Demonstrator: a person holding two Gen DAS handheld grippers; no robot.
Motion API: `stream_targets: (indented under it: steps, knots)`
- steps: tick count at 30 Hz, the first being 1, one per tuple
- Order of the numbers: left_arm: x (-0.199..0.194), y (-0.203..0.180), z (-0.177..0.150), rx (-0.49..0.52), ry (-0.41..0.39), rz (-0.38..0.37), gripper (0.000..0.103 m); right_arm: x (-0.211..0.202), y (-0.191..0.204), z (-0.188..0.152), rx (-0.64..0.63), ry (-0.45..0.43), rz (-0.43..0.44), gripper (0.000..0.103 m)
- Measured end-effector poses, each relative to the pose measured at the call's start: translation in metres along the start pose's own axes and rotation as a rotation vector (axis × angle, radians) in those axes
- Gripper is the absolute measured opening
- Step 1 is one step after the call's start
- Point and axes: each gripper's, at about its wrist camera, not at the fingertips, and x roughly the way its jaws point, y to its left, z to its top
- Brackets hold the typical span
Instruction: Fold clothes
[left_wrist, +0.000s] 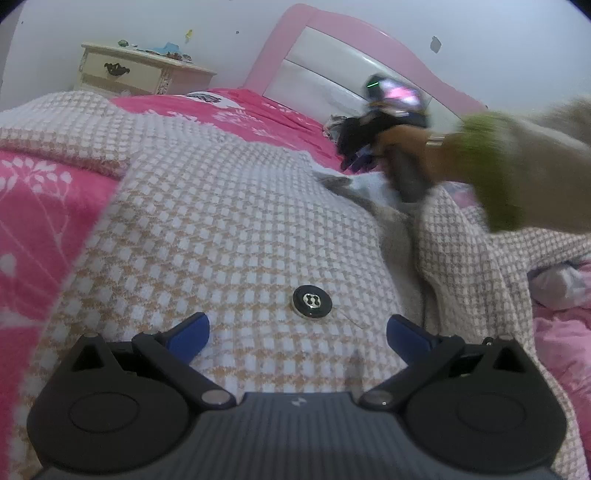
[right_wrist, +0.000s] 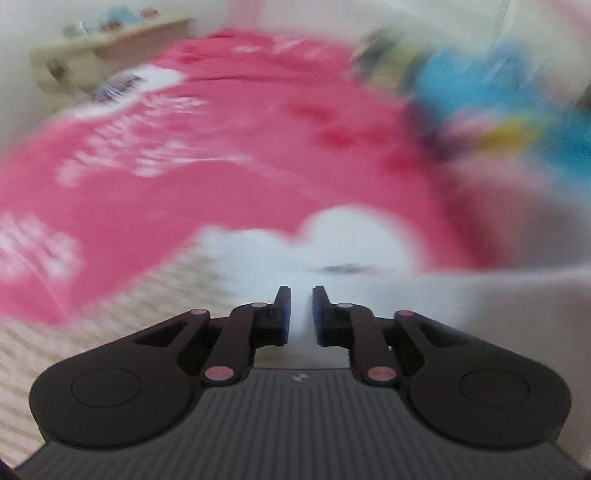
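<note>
Checked garment, woven in tan and white, lies spread over the pink bedspread and fills the near ground, with a black button on it. Just this side of that button the left gripper hovers with its blue-padded fingers standing wide apart and nothing between them. Right of the button the cloth bunches into folds, and past them a blurred hand with a green cuff holds the right gripper; its jaws are nearly together with a thin gap, and no cloth shows between them. Beyond the button, bare bedspread runs to the pink headboard, where dark clothes are heaped. Left of the headboard stands a cream nightstand.
</note>
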Motion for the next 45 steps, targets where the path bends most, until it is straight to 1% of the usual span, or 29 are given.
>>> stream_targets:
  steps: [1,3,5,6,7,8,10,11,12,13,14,15,16,17,19,23,25,28,31,32,33,34,35,36,37,39,41,43,45]
  knots:
    - [0.000,0.001,0.002,-0.007,0.005,-0.003,0.103,-0.020,-0.006,-0.002,-0.031,-0.012,0.063,0.014]
    - [-0.003,0.003,0.006,-0.038,0.019,-0.027,0.103,-0.062,-0.013,-0.009,-0.121,-0.006,0.233,0.015]
    - [-0.008,0.009,0.009,-0.090,0.036,-0.081,0.103,-0.099,-0.008,-0.021,-0.231,0.052,0.441,0.016]
    - [-0.011,0.013,0.011,-0.118,0.046,-0.116,0.102,-0.110,-0.002,-0.030,-0.276,0.091,0.515,0.017]
    - [-0.014,0.016,0.012,-0.135,0.055,-0.141,0.102,-0.118,0.005,-0.041,-0.321,0.123,0.569,0.017]
    - [-0.017,0.016,0.012,-0.137,0.064,-0.154,0.102,-0.115,0.012,-0.052,-0.341,0.135,0.561,0.017]
    - [-0.027,0.015,0.011,-0.123,0.082,-0.166,0.102,-0.103,0.024,-0.075,-0.363,0.148,0.506,0.017]
    - [-0.032,0.015,0.011,-0.117,0.090,-0.171,0.102,-0.087,0.027,-0.086,-0.343,0.177,0.448,0.017]
    - [-0.038,0.014,0.011,-0.113,0.098,-0.177,0.102,-0.070,0.025,-0.094,-0.303,0.208,0.382,0.017]
    - [-0.044,0.013,0.012,-0.117,0.106,-0.183,0.102,-0.059,0.016,-0.097,-0.217,0.210,0.364,0.017]
    - [-0.050,0.012,0.014,-0.126,0.111,-0.188,0.102,-0.057,0.005,-0.095,-0.106,0.203,0.368,0.016]
    - [-0.056,0.012,0.016,-0.139,0.115,-0.190,0.102,-0.061,-0.003,-0.093,-0.018,0.200,0.335,0.016]
    - [-0.062,0.012,0.019,-0.155,0.122,-0.189,0.102,-0.069,-0.008,-0.092,0.030,0.194,0.259,0.017]
    - [-0.067,0.012,0.021,-0.168,0.132,-0.190,0.102,-0.081,-0.012,-0.094,0.038,0.185,0.219,0.021]
    - [-0.083,0.012,0.023,-0.181,0.152,-0.191,0.102,-0.109,-0.021,-0.099,0.018,0.167,0.287,0.019]
    - [-0.120,0.015,0.020,-0.202,0.197,-0.191,0.102,-0.176,-0.037,-0.118,-0.035,0.133,0.430,0.020]
    - [-0.139,0.019,0.015,-0.208,0.217,-0.180,0.102,-0.201,-0.044,-0.137,-0.061,0.121,0.466,0.020]
    - [-0.161,0.026,0.006,-0.206,0.225,-0.094,0.102,-0.224,-0.050,-0.172,-0.074,0.121,0.501,0.020]
    - [-0.171,0.029,-0.004,-0.198,0.228,0.026,0.102,-0.237,-0.036,-0.212,-0.070,0.131,0.586,0.020]
    - [-0.169,0.029,-0.009,-0.183,0.239,0.053,0.102,-0.238,-0.029,-0.225,-0.058,0.140,0.615,0.020]
    - [-0.164,0.029,-0.014,-0.168,0.268,0.075,0.102,-0.242,-0.021,-0.238,-0.063,0.149,0.641,0.020]
    - [-0.159,0.029,-0.021,-0.157,0.308,0.091,0.101,-0.247,-0.013,-0.250,-0.084,0.162,0.649,0.020]
    - [-0.153,0.029,-0.027,-0.145,0.349,0.108,0.101,-0.250,-0.005,-0.266,-0.118,0.195,0.634,0.020]
    - [-0.148,0.029,-0.033,-0.140,0.392,0.127,0.098,-0.256,0.000,-0.279,-0.130,0.200,0.605,0.021]
    - [-0.147,0.028,-0.034,-0.140,0.418,0.142,0.097,-0.265,-0.002,-0.290,-0.111,0.180,0.587,0.021]
    - [-0.152,0.026,-0.031,-0.134,0.412,0.157,0.097,-0.283,-0.014,-0.302,-0.046,0.213,0.597,0.021]
    - [-0.160,0.022,-0.024,-0.130,0.382,0.167,0.097,-0.303,-0.031,-0.310,0.028,0.243,0.597,0.024]
    - [-0.167,0.015,-0.019,-0.119,0.346,0.182,0.097,-0.331,-0.052,-0.323,0.089,0.229,0.539,0.030]
    - [-0.171,0.005,-0.018,-0.105,0.314,0.183,0.097,-0.355,-0.062,-0.338,0.074,0.194,0.472,0.032]
